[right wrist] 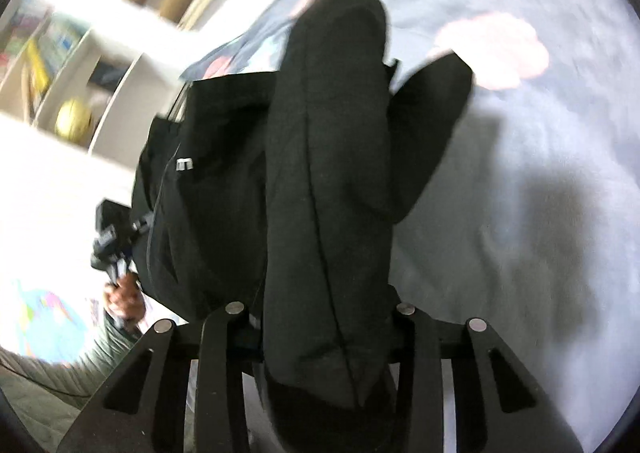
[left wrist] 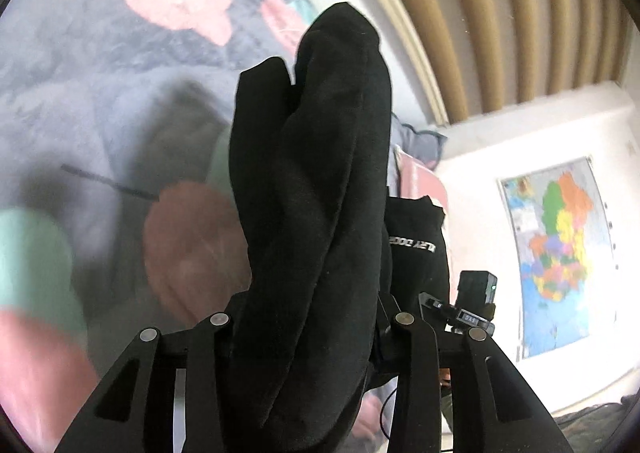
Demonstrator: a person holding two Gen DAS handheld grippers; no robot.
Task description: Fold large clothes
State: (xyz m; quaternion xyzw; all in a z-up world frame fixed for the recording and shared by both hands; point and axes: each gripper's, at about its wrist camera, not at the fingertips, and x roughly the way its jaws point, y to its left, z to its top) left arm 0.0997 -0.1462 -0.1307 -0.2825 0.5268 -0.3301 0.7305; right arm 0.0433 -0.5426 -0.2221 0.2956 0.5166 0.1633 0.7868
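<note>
**A:** Where is the black garment (left wrist: 312, 189)?

**B:** Bunched up and hanging between both tools, clear above the bed. In the left wrist view a thick roll of it fills the left gripper (left wrist: 308, 317), whose jaws are drawn in narrow and clamped on the cloth. White lettering shows on a fold to the right of the roll.

**A:** And the other side?

**B:** The same. The right gripper (right wrist: 320, 313) has its jaws closed narrow on another wad of the garment, and the rest drapes off to the left in that view, with a small white tag on it.

**A:** What lies around it?

**B:** Below, a grey bedspread (left wrist: 80, 93) with pink and green flower patches. To one side, a white wall with a coloured map (left wrist: 560, 245) and tan curtains (left wrist: 520, 13). The right wrist view shows a white shelf (right wrist: 100, 65) holding a yellow ball (right wrist: 74, 121), and the person's left hand (right wrist: 124, 299) gripping the other tool's handle.
</note>
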